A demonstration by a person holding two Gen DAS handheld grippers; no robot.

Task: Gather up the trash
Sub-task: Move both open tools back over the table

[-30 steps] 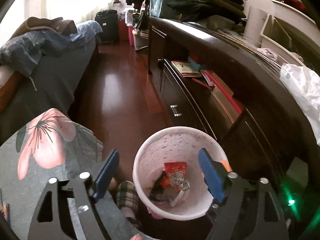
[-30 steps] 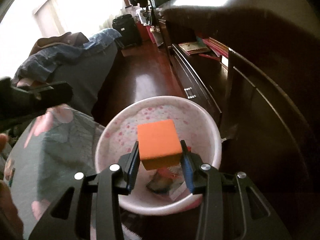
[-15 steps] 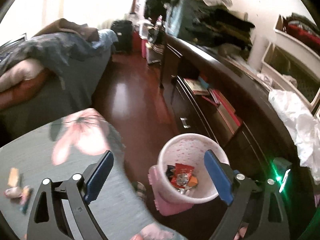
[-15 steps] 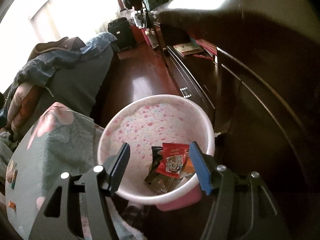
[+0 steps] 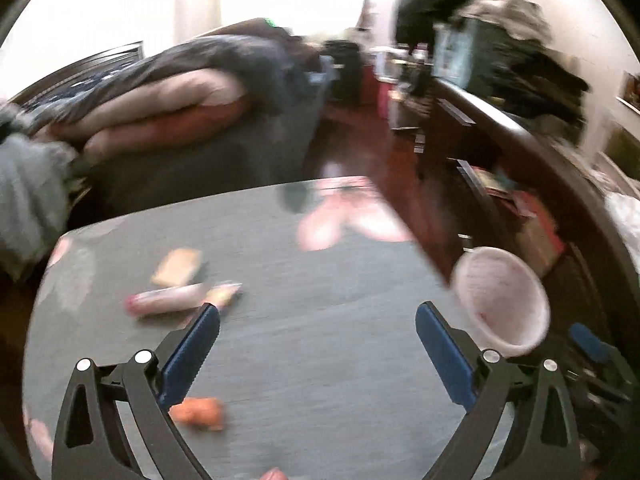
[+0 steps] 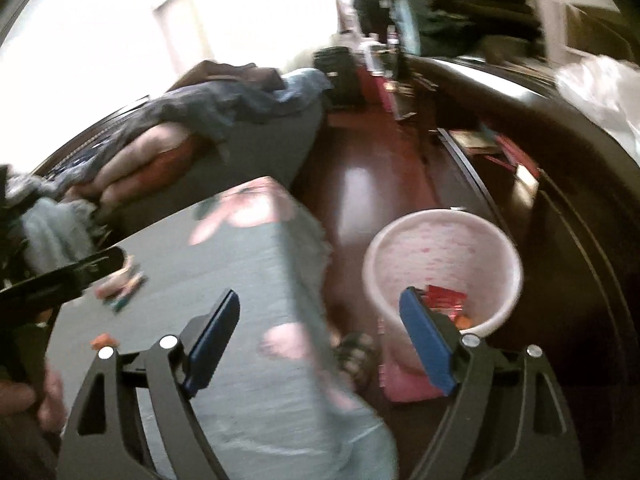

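No brand, label or writing can be read anywhere; both views are smeared by motion.

The left gripper (image 5: pixel 316 326) has its jaws wide apart with nothing between them, above the grey flower-print worktop (image 5: pixel 320 360). Four pieces of trash lie on it: a tan flat packet (image 5: pixel 176 267) ahead of the left jaw, a long pink wrapper (image 5: pixel 168 305) just past that jaw's tip, a yellowish wrapper (image 5: pixel 226 295) touching the pink one's end, and an orange scrap (image 5: pixel 198 410) low beside the left jaw. One pink-speckled white bin (image 5: pixel 502 296) stands beyond the right jaw, off the worktop's edge.

The right gripper (image 6: pixel 320 316) also has its jaws spread and empty. Its left jaw hangs over the worktop (image 6: pixel 248 280); its right jaw overlaps the near rim of the bin (image 6: pixel 440 256), which stands on the dark wood floor (image 6: pixel 360 184). Inside the bin, just past that jaw's tip, lie red wrappers (image 6: pixel 444 300) and an orange block (image 6: pixel 462 322).

A second ago the right jaws were clamped on that orange block above the bin; half a second ago they were already apart. The left gripper, then pointed down into the bin, has swung to face the worktop, so the bin has slid from between its jaws to outside the right one.
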